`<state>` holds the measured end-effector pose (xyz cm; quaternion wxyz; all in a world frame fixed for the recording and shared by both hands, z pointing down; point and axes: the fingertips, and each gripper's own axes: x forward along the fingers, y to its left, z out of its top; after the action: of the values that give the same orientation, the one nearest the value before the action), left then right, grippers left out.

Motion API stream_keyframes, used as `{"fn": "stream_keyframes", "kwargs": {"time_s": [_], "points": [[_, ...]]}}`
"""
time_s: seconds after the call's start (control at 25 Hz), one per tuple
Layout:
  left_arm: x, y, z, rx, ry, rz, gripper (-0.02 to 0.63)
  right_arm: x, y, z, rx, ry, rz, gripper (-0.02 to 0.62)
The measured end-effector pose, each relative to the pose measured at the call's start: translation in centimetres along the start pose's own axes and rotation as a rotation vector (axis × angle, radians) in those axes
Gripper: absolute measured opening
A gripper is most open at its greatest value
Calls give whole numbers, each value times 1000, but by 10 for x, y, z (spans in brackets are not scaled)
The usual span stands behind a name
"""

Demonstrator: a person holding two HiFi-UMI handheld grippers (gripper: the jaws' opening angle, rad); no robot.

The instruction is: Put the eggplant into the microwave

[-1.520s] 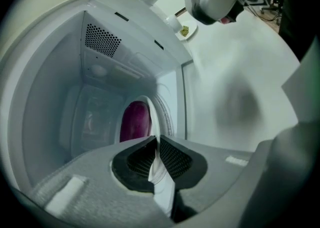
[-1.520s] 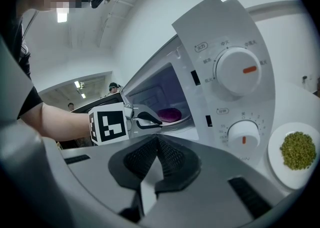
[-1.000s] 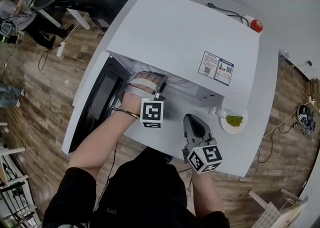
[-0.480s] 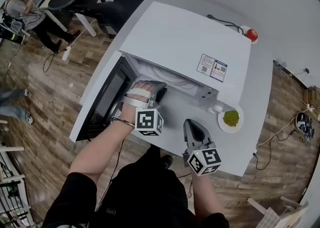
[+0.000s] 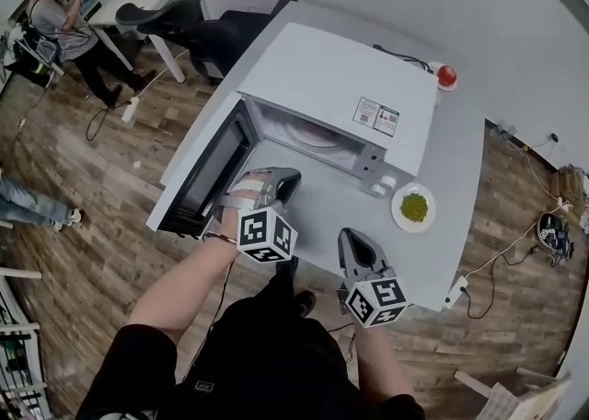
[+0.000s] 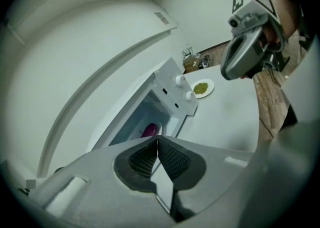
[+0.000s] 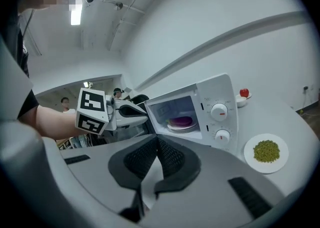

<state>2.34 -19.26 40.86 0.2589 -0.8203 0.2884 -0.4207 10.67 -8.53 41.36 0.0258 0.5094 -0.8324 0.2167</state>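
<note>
**Left tongs point(image 6: 157, 142) and right tongs point(image 7: 157, 141) empty, eggplant point(image 7: 181, 120) already in the microwave point(image 5: 340, 68)**

Each pair of tongs has its ribbed pads pressed together with nothing between them, as each gripper view shows plainly. Neither pair is carrying anything.

The eggplant, a purple shape, lies on the glass plate point(image 7: 171, 127) inside the microwave, well clear of both tongs. The main part of the task therefore looks done. The microwave door point(image 5: 210, 169) stands wide open, swung out to the person's left. Closing it would be the likely remaining step, though the task sentence does not ask for it.

In the head view the left tongs sit just in front of the open cavity, beside the door's inner face. Their tips point toward the opening and tilt somewhat downward, and the marker cube faces back toward the person. The left forearm reaches forward over the table point(image 5: 451, 188) edge.

The right tongs are held nearer the person's body, above the front part of the table. They point almost level toward the microwave's control panel, apart from everything on the table.

Further right, beside the microwave, stands a white plate point(image 5: 397, 215) with a small heap of green food point(image 5: 414, 206), untouched.
</note>
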Motion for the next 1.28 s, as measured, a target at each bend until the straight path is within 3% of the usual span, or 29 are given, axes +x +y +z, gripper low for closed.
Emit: {"fn": "stream_keyframes", "kwargs": {"time_s": [0.16,0.4,0.72,0.92,1.28], "points": [[-33,-5,14,-99,-34,-9,9,-22,14,2,-1,-21,3,14],[-86,-14,27,-430,-114,-74,8,-50,41,1,24,-21,13,14],[-145,-9,40,-690,-246,-110,8,-71,74,20,23,-28,6,14],[-183,-7,36,-783,-319,-155,8,-71,98,35,28,-61,-4,14],[-240,-1,12,-843,-382,-179,9,-70,144,63,-25,-137,2,14]]}}
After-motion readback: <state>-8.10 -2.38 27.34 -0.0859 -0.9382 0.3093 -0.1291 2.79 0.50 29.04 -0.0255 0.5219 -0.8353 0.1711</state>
